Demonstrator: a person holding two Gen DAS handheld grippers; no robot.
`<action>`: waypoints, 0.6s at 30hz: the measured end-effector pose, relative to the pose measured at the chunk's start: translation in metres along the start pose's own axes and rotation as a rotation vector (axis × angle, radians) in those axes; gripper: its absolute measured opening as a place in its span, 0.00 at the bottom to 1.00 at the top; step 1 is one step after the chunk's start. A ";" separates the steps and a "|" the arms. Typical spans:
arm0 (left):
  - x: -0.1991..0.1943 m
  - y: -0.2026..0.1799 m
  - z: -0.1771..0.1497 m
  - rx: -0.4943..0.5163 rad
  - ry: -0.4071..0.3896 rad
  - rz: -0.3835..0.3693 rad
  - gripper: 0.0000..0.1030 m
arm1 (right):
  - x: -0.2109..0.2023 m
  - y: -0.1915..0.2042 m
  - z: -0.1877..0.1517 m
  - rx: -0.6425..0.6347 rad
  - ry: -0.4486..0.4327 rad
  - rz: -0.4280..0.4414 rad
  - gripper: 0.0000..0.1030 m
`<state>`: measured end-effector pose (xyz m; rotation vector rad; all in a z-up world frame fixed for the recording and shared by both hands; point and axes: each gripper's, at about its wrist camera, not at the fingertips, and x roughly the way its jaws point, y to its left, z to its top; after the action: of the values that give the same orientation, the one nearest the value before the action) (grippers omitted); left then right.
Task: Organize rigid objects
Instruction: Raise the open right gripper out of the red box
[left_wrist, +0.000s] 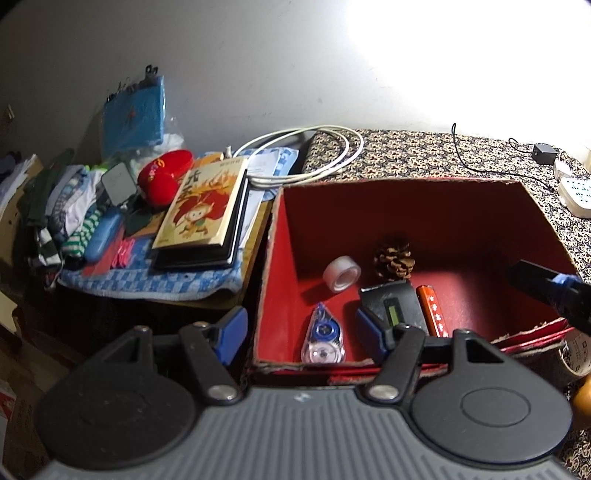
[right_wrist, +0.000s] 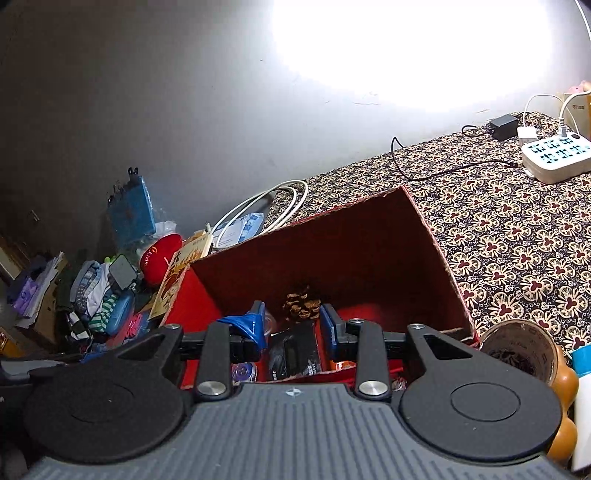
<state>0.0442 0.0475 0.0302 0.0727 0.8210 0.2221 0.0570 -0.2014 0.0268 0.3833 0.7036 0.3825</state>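
Note:
A red box (left_wrist: 417, 206) stands open on the patterned cloth. Inside lie a roll of clear tape (left_wrist: 341, 273), a pine cone (left_wrist: 393, 259), a black device with a small green screen (left_wrist: 395, 304), an orange bar with stars (left_wrist: 433, 311) and a blue correction-tape dispenser (left_wrist: 323, 336). My left gripper (left_wrist: 301, 328) is open and empty, straddling the box's left wall near its front. My right gripper (right_wrist: 293, 326) is open and empty over the front of the box (right_wrist: 369, 236), above the black device (right_wrist: 295, 354), with the pine cone (right_wrist: 301, 306) just ahead.
Left of the box a cluttered pile holds a picture book (left_wrist: 201, 208), a red plush (left_wrist: 164, 177), folded clothes (left_wrist: 70, 206), a blue case (left_wrist: 103, 232) and a white cable (left_wrist: 306, 155). A power strip (right_wrist: 557, 155) and black adapter (right_wrist: 502, 125) lie far right. A round container (right_wrist: 521, 350) stands by the box's right front corner.

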 end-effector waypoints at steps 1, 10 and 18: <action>0.000 0.001 -0.001 -0.002 0.002 0.001 0.66 | -0.002 0.002 -0.002 -0.006 -0.003 -0.003 0.15; -0.007 0.004 -0.014 -0.003 0.014 -0.014 0.66 | -0.012 0.002 -0.014 -0.008 -0.037 -0.015 0.16; -0.008 0.005 -0.025 -0.006 0.028 -0.022 0.66 | -0.018 0.007 -0.024 -0.050 -0.048 -0.037 0.17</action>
<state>0.0200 0.0495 0.0197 0.0552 0.8488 0.2053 0.0262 -0.1981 0.0229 0.3307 0.6523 0.3541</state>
